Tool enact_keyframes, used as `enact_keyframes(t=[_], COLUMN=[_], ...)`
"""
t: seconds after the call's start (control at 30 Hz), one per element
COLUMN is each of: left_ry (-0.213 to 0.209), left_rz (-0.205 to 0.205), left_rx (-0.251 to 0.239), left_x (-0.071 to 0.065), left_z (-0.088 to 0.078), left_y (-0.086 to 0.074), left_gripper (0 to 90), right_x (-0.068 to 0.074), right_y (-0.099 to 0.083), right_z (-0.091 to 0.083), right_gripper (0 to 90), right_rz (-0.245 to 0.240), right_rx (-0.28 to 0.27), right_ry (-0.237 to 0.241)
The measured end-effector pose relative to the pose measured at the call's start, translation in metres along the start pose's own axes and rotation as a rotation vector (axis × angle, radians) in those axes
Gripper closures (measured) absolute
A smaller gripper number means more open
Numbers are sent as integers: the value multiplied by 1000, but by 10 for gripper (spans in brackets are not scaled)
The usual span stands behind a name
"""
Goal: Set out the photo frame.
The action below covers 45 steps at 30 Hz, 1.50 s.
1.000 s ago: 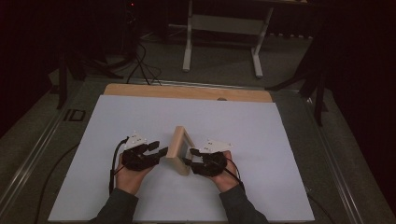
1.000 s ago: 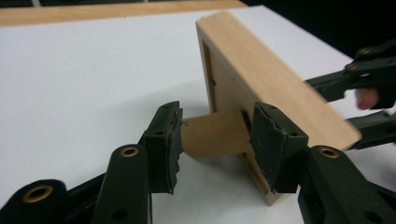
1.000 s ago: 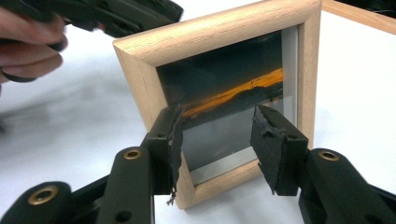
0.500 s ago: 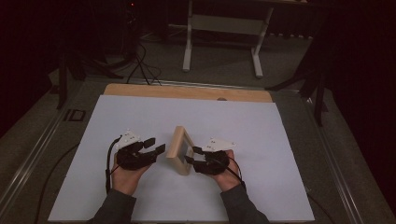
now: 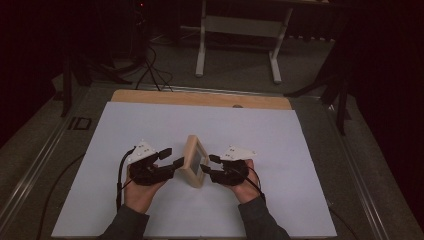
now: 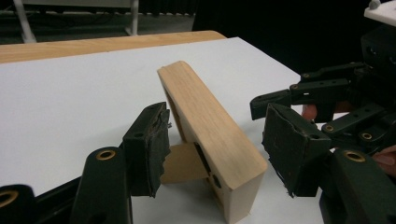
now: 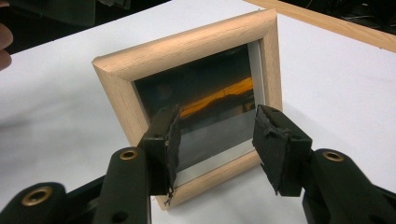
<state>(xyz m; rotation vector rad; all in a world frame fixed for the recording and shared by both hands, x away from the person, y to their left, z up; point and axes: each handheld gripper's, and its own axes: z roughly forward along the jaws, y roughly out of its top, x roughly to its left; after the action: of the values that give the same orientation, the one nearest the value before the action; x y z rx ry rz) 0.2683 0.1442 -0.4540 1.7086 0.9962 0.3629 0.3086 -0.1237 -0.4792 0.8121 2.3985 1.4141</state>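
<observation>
Standing on the white table sheet (image 5: 280, 135) is a small wooden picture frame (image 5: 192, 161), upright on its own near the person's edge, between the two hands. The fold-out prop (image 6: 184, 163) at its back is deployed and resting on the sheet, so the set-up step looks done; what's left, by my read, is just backing both tools away without knocking it.

Left gripper (image 5: 169, 159): jaws have just been opening and now stand wide, straddling the frame's near end, one pad on the back side, one on the glass side, neither pressing on it. Hand low on the sheet, tool pointing level at the frame.

Right gripper (image 5: 208, 165): jaws spread moderately, aimed square at the glass (image 7: 205, 105), tips just short of it, nothing between them. Hand likewise low and level, mirror of the left.
</observation>
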Motion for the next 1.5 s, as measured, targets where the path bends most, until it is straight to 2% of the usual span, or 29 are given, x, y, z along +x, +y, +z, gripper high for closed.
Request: enact_keyframes(t=[0.4,0.47,0.67,1.13,1.3,1.5], left_ry=[-7,1,5,15,5,-19], left_rz=[20,18,12,-9,-21,-35], left_rx=[28,52,80,112,116,122], left_x=[-10,-12,-14,-10,-9,-9], left_z=[11,17,26,37,39,39], left_y=[-4,-8,-13,-17,-18,-18], left_gripper=[380,379,380,394,405,465], right_x=[-6,-7,-8,-7,-8,-9], right_y=[1,2,2,2,2,2], right_z=[-6,-7,-8,-7,-8,-9], right_gripper=[505,504,503,501,498,496], right_rz=[14,20,22,23,24,25], right_rx=[-12,-18,-19,-15,-16,-19], right_ry=[-14,-17,-19,-21,-22,-23])
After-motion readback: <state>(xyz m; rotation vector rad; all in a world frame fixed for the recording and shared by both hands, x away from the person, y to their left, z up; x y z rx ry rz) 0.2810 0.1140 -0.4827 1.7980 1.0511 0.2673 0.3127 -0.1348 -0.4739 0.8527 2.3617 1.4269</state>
